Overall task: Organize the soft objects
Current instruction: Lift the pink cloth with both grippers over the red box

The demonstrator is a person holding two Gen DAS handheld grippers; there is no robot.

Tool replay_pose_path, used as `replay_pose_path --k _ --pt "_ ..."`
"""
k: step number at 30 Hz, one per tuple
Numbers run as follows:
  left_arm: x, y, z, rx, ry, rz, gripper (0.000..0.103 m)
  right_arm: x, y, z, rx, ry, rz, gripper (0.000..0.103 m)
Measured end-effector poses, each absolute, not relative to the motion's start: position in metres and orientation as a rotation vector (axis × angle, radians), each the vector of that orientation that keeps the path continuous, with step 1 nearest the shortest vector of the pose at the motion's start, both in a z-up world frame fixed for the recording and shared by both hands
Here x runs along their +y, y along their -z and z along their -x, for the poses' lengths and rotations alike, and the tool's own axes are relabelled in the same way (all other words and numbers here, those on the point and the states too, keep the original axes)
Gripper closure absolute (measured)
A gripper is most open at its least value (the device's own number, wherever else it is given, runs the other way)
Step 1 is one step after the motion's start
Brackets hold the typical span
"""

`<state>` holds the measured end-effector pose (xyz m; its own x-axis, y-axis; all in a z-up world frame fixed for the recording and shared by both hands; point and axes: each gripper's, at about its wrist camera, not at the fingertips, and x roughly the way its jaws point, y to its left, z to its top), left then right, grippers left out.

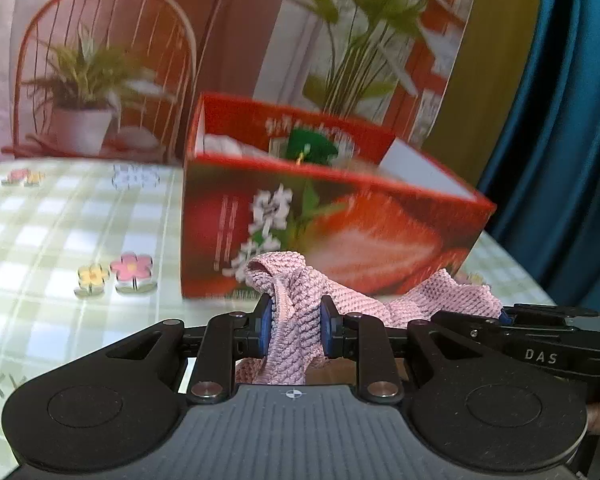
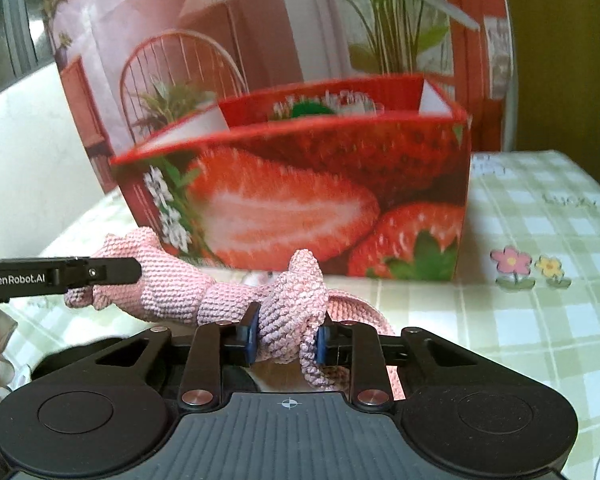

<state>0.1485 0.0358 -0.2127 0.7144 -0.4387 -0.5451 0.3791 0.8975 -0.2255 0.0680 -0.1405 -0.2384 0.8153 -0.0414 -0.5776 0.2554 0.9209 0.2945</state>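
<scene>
A pink knitted cloth (image 1: 292,320) is stretched between both grippers above the table. My left gripper (image 1: 295,330) is shut on one bunched end. My right gripper (image 2: 286,338) is shut on the other end (image 2: 288,304). The cloth spans left in the right wrist view to the left gripper (image 2: 60,276); the right gripper (image 1: 540,336) shows at the right of the left wrist view. A red strawberry-print box (image 1: 340,232) (image 2: 300,200) stands open just beyond the cloth. A green soft item (image 1: 310,144) (image 2: 312,109) and a white one (image 1: 224,146) lie inside.
The table has a green checked cloth (image 1: 60,232) (image 2: 540,320) with flower prints (image 1: 116,274). A printed backdrop (image 1: 120,60) with a chair and plants stands behind the box. A blue curtain (image 1: 560,120) hangs at the right.
</scene>
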Motion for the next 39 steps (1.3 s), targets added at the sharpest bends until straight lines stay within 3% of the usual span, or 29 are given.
replay_pose_path --k 18,30,39 --pt "0.027 0.131 -0.168 0.418 0.501 0.068 0.078 -0.166 0.146 -0.072 0.391 0.118 -0.319 0.079" --pt "-0.002 0.119 -0.256 0.474 0.5 0.037 0.078 -0.215 0.11 -0.157 0.426 0.153 -0.217 0.08" --pt "-0.009 0.14 -0.307 0.578 0.493 -0.004 0.078 -0.237 0.13 -0.216 0.556 0.182 -0.174 0.08"
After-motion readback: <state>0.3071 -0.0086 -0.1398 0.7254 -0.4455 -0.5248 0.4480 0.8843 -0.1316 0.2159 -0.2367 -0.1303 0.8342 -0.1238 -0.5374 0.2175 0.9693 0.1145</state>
